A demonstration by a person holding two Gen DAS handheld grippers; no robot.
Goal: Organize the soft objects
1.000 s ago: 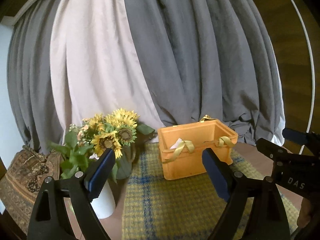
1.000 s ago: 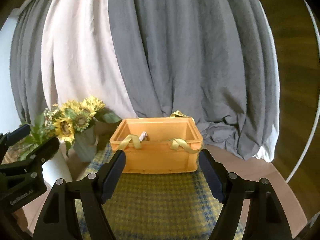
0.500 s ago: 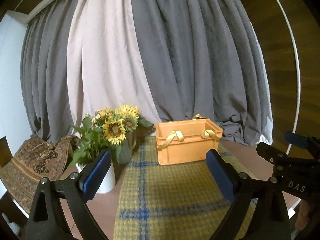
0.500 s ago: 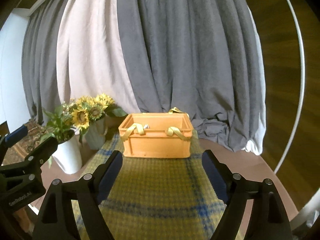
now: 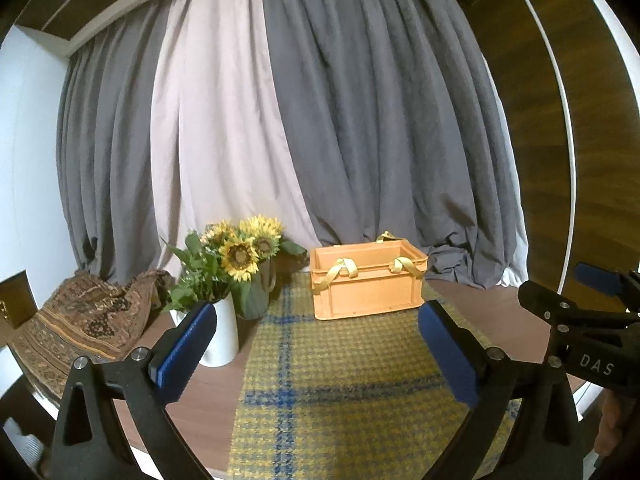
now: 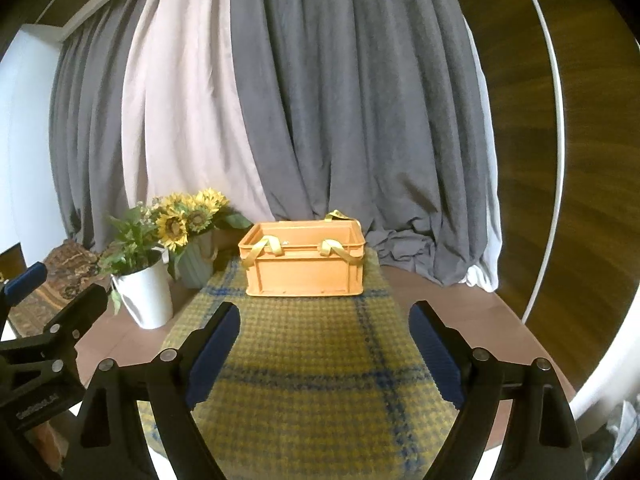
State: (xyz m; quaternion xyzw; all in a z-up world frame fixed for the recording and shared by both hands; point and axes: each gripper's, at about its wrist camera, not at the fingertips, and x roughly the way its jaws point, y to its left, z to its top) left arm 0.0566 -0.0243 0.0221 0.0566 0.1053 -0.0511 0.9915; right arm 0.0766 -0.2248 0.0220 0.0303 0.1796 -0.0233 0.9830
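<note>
An orange plastic crate stands at the far end of a yellow and blue plaid cloth. Yellow fabric straps hang over its front rim. What lies inside the crate is hidden. My left gripper is open and empty, well short of the crate. My right gripper is open and empty, also short of the crate. Each gripper shows at the edge of the other's view.
A white pot of greenery and a grey-green vase of sunflowers stand left of the cloth. A patterned brown cushion lies far left. Grey and pale curtains hang behind the round table.
Both grippers have pulled back from the crate, which now looks smaller and farther away. More of the plaid cloth and the table edge shows. Both stay open.
</note>
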